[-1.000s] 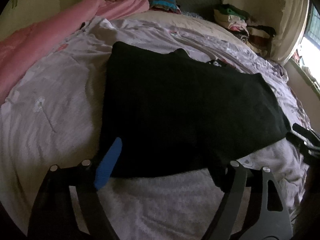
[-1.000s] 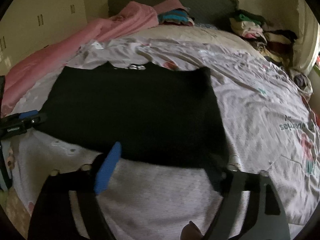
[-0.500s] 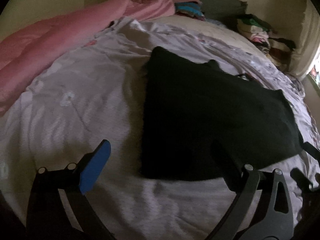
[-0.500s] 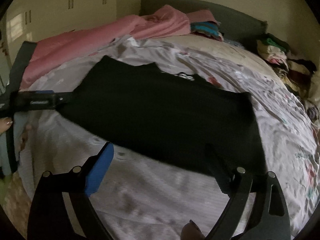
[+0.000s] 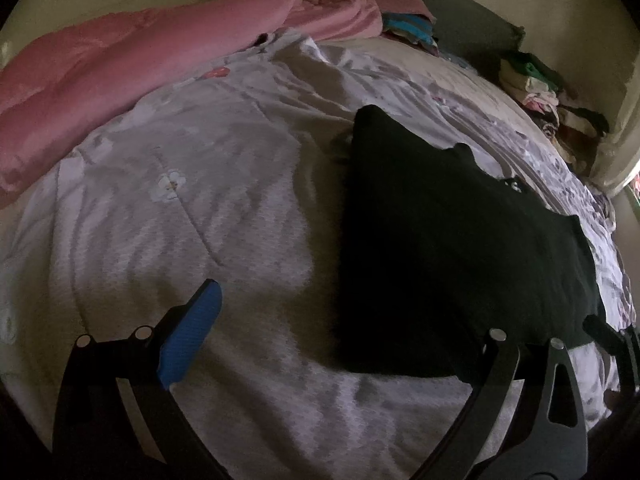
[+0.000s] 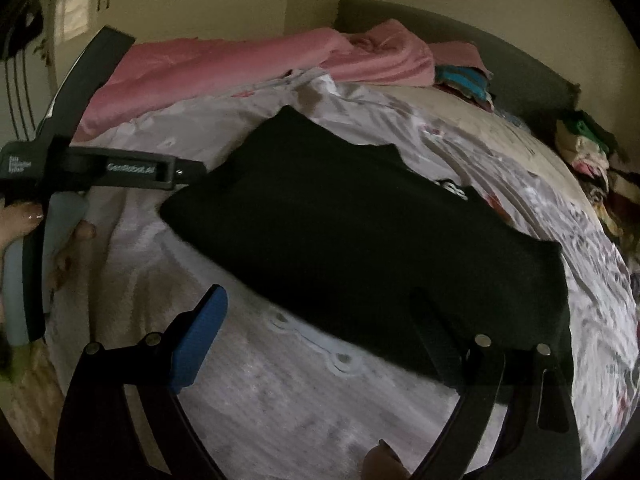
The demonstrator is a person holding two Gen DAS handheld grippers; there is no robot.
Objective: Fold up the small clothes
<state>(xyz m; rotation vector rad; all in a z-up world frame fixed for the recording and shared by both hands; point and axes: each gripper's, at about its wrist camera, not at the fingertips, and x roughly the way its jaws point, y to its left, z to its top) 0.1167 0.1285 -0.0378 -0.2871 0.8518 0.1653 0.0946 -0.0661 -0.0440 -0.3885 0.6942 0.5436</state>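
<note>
A black garment (image 5: 460,248) lies folded flat on the pale flowered bedsheet (image 5: 180,208). My left gripper (image 5: 332,308) hangs open above the sheet at the garment's near left corner. Its blue pad (image 5: 192,332) is over bare sheet and nothing is between its fingers. In the right wrist view the black garment (image 6: 360,232) fills the middle. My right gripper (image 6: 318,300) hovers at its near edge with jaws opening and nothing gripped. Its dark finger overlaps the garment's near right corner. The left gripper (image 6: 120,168) shows at the garment's left corner, and the right gripper (image 5: 612,336) at its right end.
A pink quilt (image 5: 140,60) lies along the far left of the bed. Folded clothes (image 5: 408,32) sit by the dark headboard, and a loose pile (image 5: 552,100) rests at the far right. Wardrobe doors (image 6: 192,8) stand behind. A person's hand (image 6: 24,220) holds the left gripper's handle.
Both grippers have swung leftward along the garment's near edge and their jaws stand wider. The left gripper's fingers, earlier over the garment's hem, are now mostly over bare sheet.
</note>
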